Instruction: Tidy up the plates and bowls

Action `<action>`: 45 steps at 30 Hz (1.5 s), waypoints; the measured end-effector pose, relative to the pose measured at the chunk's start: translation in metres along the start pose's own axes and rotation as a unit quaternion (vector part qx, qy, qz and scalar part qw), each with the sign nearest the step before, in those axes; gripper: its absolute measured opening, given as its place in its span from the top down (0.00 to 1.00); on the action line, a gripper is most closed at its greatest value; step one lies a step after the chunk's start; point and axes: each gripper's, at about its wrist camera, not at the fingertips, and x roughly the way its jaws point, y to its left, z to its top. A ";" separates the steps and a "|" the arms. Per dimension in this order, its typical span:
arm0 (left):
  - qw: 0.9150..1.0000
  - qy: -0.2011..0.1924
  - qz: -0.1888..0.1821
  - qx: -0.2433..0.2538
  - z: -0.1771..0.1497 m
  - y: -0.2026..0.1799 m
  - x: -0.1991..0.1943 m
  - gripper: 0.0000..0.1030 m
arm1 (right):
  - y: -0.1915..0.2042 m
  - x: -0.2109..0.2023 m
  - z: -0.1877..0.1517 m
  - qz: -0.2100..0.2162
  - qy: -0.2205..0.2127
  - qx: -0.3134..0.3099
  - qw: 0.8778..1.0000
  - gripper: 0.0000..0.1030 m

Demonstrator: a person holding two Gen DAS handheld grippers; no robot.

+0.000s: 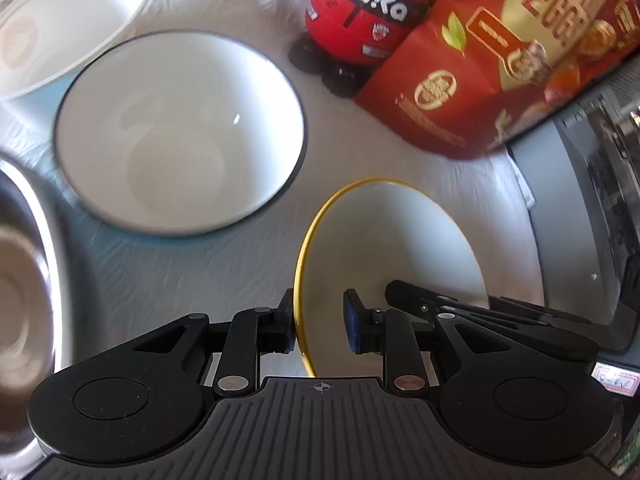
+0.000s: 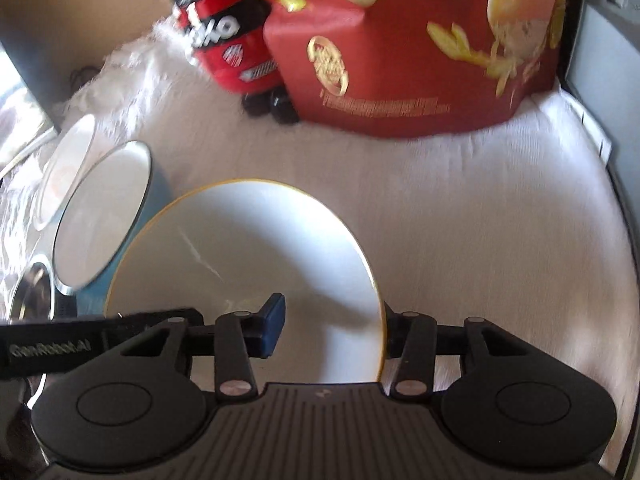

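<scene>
A white bowl with a yellow rim sits between both grippers; it also shows in the right wrist view. My left gripper is open, its jaws astride the bowl's left rim with a gap on the inner side. My right gripper is open, its jaws astride the bowl's right rim. A larger white bowl with a dark rim and blue outside stands to the left on the white cloth, also in the right wrist view. A white plate lies beyond it.
A metal bowl is at the far left. A red Waka toy figure and a red snack bag stand at the back. A dark appliance borders the cloth on the right.
</scene>
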 end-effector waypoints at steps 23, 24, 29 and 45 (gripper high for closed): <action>1.000 0.013 0.002 -0.022 -0.045 0.062 -0.047 0.76 | 0.068 -0.011 -0.066 0.046 0.007 -0.008 0.999 0.51; 1.000 0.012 0.002 -0.018 -0.044 0.062 -0.048 0.76 | 0.070 -0.010 -0.067 0.048 0.007 -0.007 0.999 0.51; 1.000 0.019 -0.002 0.004 -0.042 0.060 -0.050 0.76 | 0.070 -0.009 -0.074 0.052 0.015 -0.004 0.999 0.51; 0.999 0.015 -0.025 0.014 -0.043 0.066 -0.053 0.76 | 0.075 -0.014 -0.064 0.038 0.011 -0.051 0.998 0.51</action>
